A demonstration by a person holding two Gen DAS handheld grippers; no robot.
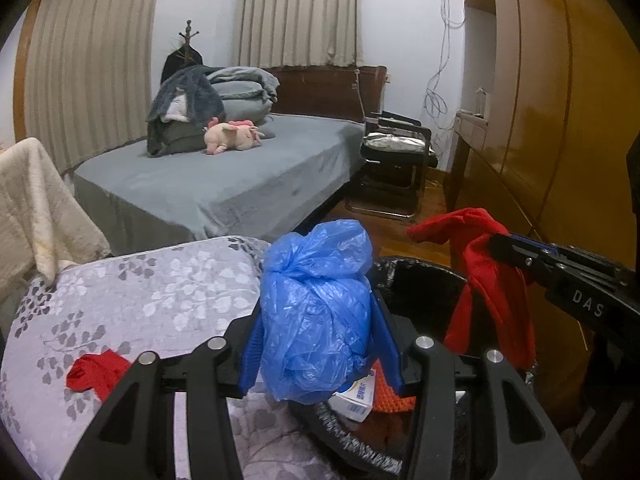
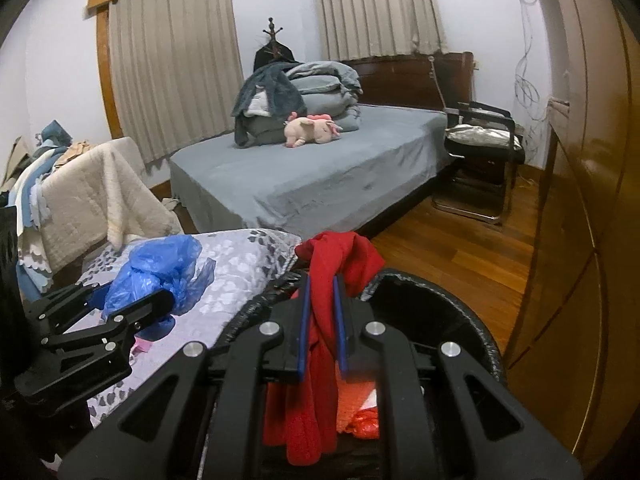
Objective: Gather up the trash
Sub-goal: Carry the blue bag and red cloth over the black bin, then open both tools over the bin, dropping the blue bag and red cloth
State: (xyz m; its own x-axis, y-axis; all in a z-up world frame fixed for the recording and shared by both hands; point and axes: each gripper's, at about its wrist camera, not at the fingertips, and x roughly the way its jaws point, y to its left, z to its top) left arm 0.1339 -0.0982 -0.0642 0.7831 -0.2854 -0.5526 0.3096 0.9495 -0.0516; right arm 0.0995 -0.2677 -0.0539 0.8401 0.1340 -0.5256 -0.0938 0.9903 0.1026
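Observation:
My left gripper (image 1: 318, 312) is shut on a knotted blue plastic bag (image 1: 316, 312) and holds it at the left rim of a black-lined trash bin (image 1: 420, 276). My right gripper (image 2: 320, 280) is shut on a red cloth (image 2: 332, 264) that hangs over the bin (image 2: 440, 300). In the left wrist view the red cloth (image 1: 488, 280) dangles over the bin from the right gripper (image 1: 508, 246). In the right wrist view the blue bag (image 2: 160, 272) sits in the left gripper (image 2: 132, 300). Inside the bin lie a white box (image 1: 356, 396) and orange trash (image 1: 394, 398).
A second red cloth (image 1: 98, 372) lies on the floral grey cushion (image 1: 152, 300) left of the bin. Behind are a grey bed (image 1: 224, 176) with a pink plush toy (image 1: 232, 136), a black chair (image 1: 396, 160), a wooden wardrobe (image 1: 560, 120) at right and a cream blanket (image 1: 36, 208) at left.

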